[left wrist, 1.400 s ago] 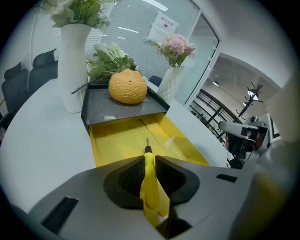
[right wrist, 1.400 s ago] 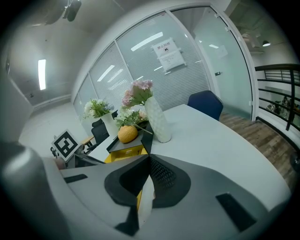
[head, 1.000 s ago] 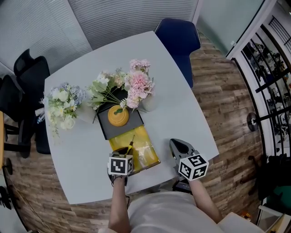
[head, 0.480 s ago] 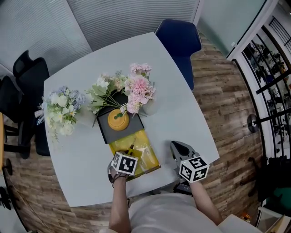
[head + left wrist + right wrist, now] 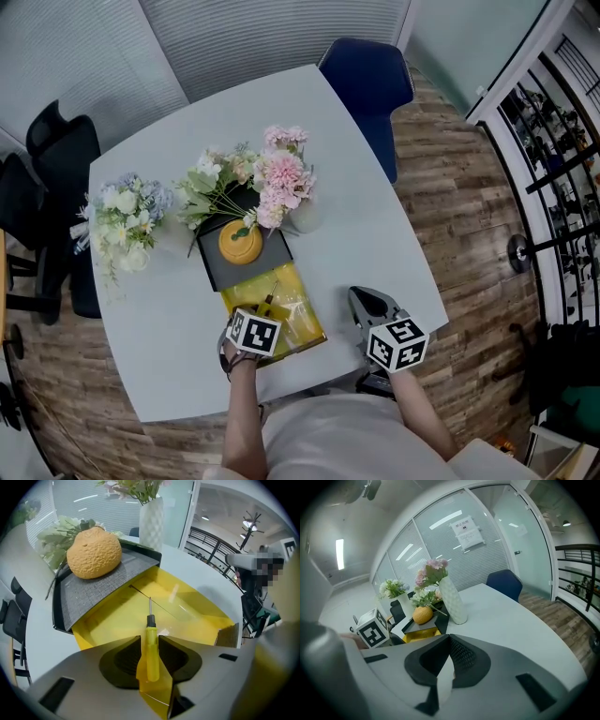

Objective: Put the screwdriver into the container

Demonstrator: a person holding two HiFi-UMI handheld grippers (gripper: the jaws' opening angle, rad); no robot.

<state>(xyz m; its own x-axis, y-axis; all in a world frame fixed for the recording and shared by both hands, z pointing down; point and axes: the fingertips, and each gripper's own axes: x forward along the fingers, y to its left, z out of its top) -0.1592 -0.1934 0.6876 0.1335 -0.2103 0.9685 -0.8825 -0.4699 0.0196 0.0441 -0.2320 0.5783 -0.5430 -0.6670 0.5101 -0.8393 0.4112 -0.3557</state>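
**A:** What's between the left gripper's (image 5: 150,638) jaws?

**B:** The screwdriver's (image 5: 151,649) yellow handle. The jaws have just been opening and now stand apart on either side of it, no longer pinching it. Its metal shaft points away from the jaws, down into the yellow container (image 5: 201,623).

**A:** And beyond the jaws?

**B:** Past the container's far end is a dark tray (image 5: 89,592) holding an orange (image 5: 93,550). A white vase (image 5: 151,522) with flowers stands behind that.

**A:** How is that hand posed?

**B:** It aims the left gripper steeply down over the container's near end.

**A:** The right gripper (image 5: 449,636)?

**B:** Its jaws are closed tip to tip with nothing in them. It points low across the bench (image 5: 511,616), and the container, tray and vase are ahead of those jaws and off to their left.
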